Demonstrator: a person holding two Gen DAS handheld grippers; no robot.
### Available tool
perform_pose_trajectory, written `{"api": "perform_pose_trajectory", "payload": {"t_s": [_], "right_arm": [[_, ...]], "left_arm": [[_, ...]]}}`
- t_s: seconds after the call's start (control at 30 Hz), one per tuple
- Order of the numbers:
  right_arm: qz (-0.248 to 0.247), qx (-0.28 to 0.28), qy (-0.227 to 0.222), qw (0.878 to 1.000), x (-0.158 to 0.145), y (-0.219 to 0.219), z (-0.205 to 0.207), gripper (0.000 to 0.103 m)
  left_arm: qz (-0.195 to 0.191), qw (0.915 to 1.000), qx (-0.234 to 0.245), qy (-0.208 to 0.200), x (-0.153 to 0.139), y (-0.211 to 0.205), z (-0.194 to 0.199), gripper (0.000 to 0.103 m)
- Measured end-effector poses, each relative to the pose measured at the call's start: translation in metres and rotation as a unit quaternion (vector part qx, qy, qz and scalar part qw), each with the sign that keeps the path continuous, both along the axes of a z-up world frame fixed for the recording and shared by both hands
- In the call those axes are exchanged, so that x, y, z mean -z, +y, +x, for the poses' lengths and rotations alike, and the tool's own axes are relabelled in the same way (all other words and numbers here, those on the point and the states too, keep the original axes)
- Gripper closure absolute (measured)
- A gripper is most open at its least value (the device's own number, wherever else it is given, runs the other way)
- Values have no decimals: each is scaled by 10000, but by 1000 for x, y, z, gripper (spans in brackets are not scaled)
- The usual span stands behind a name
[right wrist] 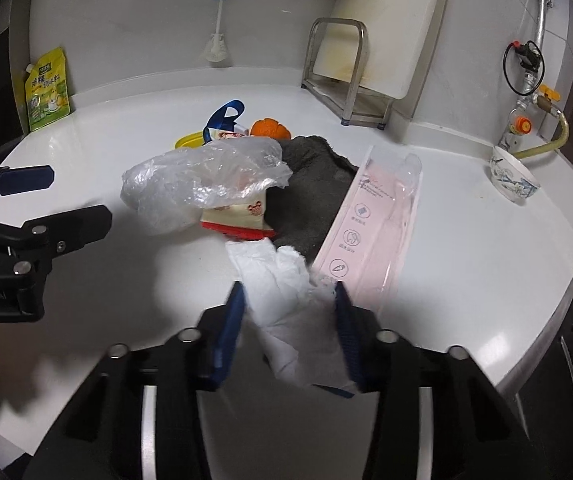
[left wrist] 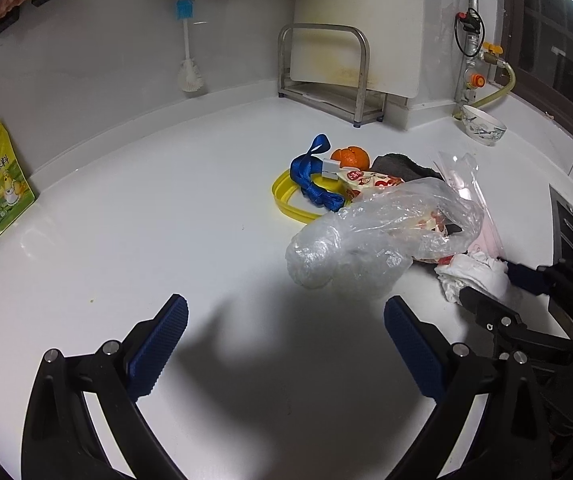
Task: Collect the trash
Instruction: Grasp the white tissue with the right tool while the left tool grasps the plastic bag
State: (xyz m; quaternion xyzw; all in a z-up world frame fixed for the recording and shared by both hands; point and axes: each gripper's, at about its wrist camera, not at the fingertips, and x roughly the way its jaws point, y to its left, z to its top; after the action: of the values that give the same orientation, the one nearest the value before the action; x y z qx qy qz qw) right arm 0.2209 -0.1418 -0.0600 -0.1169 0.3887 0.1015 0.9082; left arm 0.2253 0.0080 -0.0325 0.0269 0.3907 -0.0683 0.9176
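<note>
The crumpled white tissue (right wrist: pixel 286 312), soft and creased, sat low in the right wrist frame's centre, pinched between the pads of the right gripper (right wrist: pixel 289 336). Such flimsy paper could tear or slip loose if lifted quickly. At centre left, the wrinkled clear plastic bag (right wrist: pixel 206 180) lay on the glossy white counter (right wrist: pixel 466 260); the left gripper (left wrist: pixel 286 348) stood spread and empty.
</note>
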Motion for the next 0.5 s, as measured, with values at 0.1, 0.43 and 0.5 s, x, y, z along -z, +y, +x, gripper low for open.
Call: {"api": "perform_pose_trajectory", "payload": {"t_s": [0.1,0.43,0.5], "right_arm": [[64,-34,-73,9999,-2,-1,-4,80],[953,-144,-145,9952,-25,-22,-22,83],[1120,-95,-82,9936,-26,-29,-23,83]], "left_arm": [[-25,10000,-5,-5,0,0,1,6],[-48,10000,13,3,1,-5,4,6],[-15,10000,21,15,1,-7,5,6]]}}
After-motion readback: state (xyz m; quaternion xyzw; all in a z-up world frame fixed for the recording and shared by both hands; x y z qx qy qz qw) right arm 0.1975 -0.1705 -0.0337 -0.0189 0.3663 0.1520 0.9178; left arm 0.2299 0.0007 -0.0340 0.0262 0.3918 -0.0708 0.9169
